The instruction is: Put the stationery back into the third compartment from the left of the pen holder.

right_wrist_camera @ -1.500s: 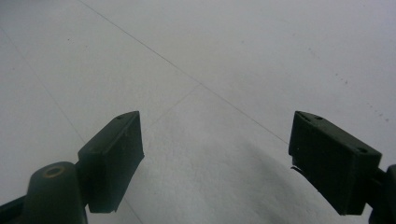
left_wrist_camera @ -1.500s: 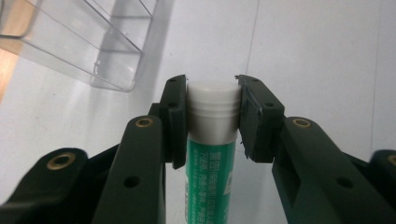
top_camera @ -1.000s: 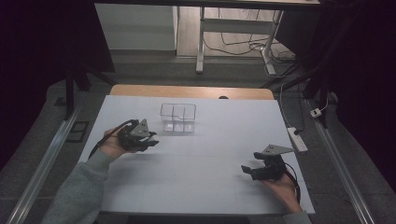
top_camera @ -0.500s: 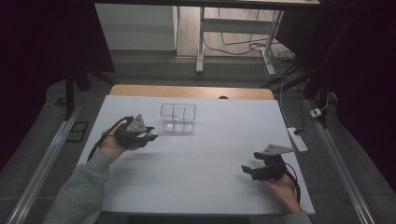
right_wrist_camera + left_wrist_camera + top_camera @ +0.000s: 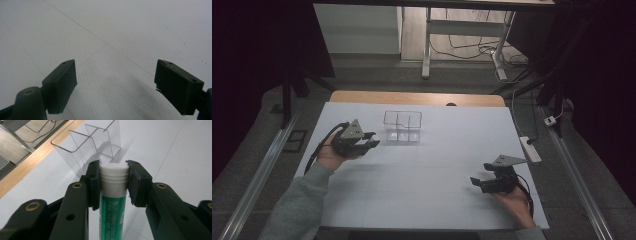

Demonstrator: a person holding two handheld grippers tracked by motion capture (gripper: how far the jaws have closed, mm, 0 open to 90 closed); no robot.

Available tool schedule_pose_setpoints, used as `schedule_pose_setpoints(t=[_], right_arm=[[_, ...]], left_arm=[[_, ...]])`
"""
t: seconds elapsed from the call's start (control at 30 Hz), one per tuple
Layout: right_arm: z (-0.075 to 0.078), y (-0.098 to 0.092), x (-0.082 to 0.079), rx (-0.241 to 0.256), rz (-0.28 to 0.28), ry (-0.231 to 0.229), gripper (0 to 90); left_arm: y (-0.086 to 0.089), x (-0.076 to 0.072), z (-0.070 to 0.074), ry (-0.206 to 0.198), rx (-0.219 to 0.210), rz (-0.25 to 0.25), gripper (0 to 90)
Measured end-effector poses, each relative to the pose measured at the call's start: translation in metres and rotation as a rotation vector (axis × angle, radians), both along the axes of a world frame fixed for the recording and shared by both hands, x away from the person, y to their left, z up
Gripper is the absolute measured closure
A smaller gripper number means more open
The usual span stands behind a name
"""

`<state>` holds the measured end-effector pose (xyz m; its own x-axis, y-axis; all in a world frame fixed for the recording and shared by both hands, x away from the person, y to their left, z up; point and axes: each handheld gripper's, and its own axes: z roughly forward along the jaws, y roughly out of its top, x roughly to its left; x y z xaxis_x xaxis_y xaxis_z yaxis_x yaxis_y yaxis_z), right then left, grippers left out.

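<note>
Left tongs (image 5: 114, 183) clamp glue stick (image 5: 112, 195) beside clear organizer (image 5: 85, 147); right tongs (image 5: 115, 85) spread wide

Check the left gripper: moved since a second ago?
Yes. The left gripper, shut on the glue stick, has shifted left and slightly away from the clear organizer in the high view.

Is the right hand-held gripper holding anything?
No, the right hand-held gripper has its jaws wide apart over the bare white table.

A dim room around a white-topped table (image 5: 432, 190).
Beyond the table's far wooden edge (image 5: 412, 97), grey floor (image 5: 377, 70), white desk legs (image 5: 428, 42), loose cables (image 5: 472, 45); a power strip (image 5: 530, 149) by the right edge.
</note>
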<state>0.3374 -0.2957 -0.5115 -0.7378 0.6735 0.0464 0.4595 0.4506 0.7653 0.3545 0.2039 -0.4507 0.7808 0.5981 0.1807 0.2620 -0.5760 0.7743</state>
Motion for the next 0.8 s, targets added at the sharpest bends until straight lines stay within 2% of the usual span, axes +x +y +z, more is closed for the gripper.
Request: schedule_pose_setpoints(t=[0.33,0.47,0.8], right_arm=[[0.0,0.0,0.0,-0.001,-0.001,0.0,17.4],[0.0,0.0,0.0,0.001,-0.003,-0.003,17.4],[0.001,0.0,0.0,0.01,-0.004,-0.003,17.5]], left_arm=[[0.0,0.0,0.003,-0.01,-0.084,0.006,64.4],[-0.002,0.0,0.004,-0.03,-0.099,0.006,64.4],[-0.016,0.007,0.008,-0.041,-0.139,-0.009,64.5]])
